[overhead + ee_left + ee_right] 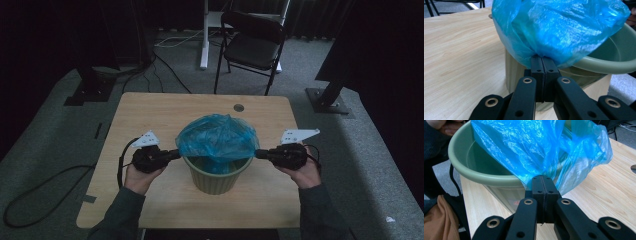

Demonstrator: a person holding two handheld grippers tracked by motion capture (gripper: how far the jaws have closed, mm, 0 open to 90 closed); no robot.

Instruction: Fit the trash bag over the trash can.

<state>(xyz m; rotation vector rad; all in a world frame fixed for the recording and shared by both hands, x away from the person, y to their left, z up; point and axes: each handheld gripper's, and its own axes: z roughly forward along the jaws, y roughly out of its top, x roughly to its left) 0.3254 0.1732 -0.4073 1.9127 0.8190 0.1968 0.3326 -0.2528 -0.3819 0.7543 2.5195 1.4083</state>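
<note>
While both grippers pinch it, the blue bag (217,136) drapes over the green bin (217,179) near the table's (150,110) front edge | left gripper (177,153) closed on bag's left hem; right gripper (257,153) closed on right hem | film looks light, limp, slippery, tearable; best held at hem

On the light wooden table (150,115) stands a green plastic bin (216,177), and a blue plastic bag (217,137) is spread over its mouth, puffed up and covering most of the rim except the near part. The left gripper (176,154) meets the bag at its left edge and the right gripper (259,153) meets it at its right edge, each held by a hand, with a grey three-cornered plate on top and a black cable trailing from it. Behind the table, on the grey carpet, there is a black folding chair (252,45), and near the far edge of the table there is a small round hole (239,107).
</note>
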